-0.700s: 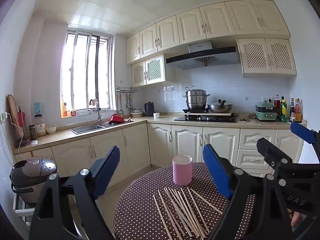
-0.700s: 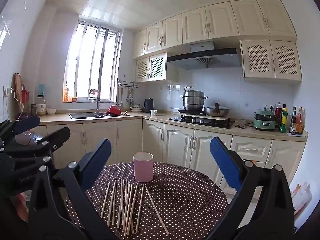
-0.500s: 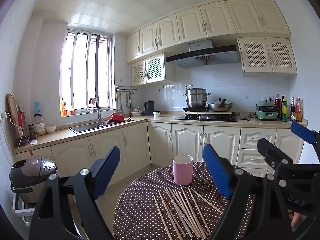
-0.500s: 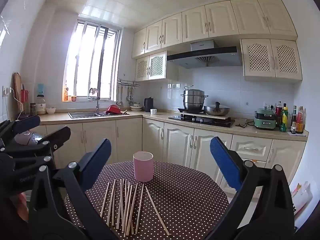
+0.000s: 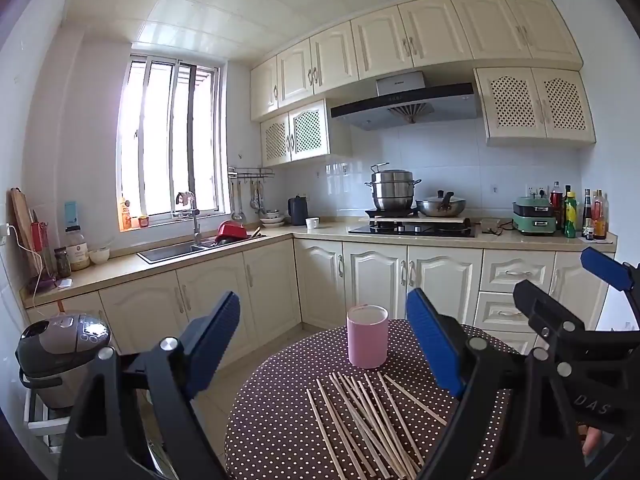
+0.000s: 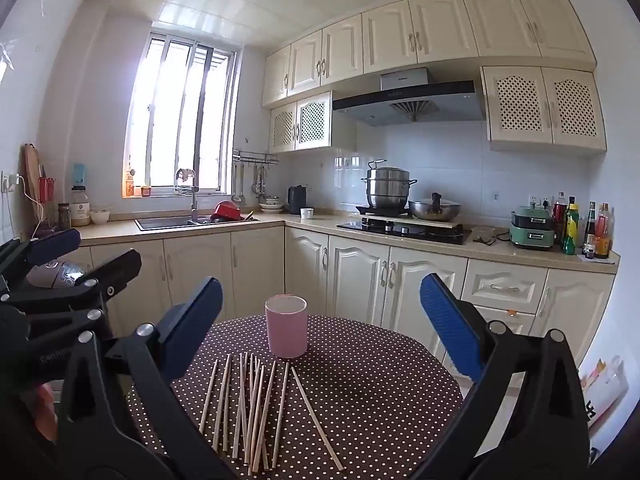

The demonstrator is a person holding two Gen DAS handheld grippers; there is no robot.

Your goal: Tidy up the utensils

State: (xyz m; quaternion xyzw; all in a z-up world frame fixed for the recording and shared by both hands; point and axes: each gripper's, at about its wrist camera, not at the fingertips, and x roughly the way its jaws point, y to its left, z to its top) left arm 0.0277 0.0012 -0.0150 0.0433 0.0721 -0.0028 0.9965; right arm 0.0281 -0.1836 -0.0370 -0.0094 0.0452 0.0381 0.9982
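Chopsticks (image 6: pixel 260 404) scattered loose on the round table (image 6: pixel 380 392), dark brown cloth with white dots, lying flat in a rough fan, some crossing each other. Around 10 of them, hard to count exactly where they overlap. Pointing roughly toward the pink cup (image 6: pixel 286 327), which stands upright just past their far tips, near the table's far edge. Nothing visible inside the cup from these angles. Left gripper (image 5: pixel 324 344) up above the near edge of the table, blue pads spread wide apart, gripping nothing. Right gripper (image 6: pixel 320 326) same deal: hovering over the near side, pads wide apart, nothing between them, cup and sticks framed in the gap. Both side by side, each one poking into the edge of the other's view. Bit of a fingertip showing below the right gripper in the left wrist view. Behind the table, cream kitchen cabinets (image 5: pixel 372 276) running along 2 walls, sink (image 5: pixel 172 250) under the window (image 5: pixel 172 152) with something red beside it, steel steamer pot (image 6: pixel 388 188) and a wok (image 6: pixel 434 208) on the hob, range hood (image 6: pixel 408 100) above. Green appliance (image 6: pixel 532 227) and a few bottles (image 6: pixel 572 224) at the far right of the counter, dark rice cooker (image 5: pixel 60 344) low on the left.
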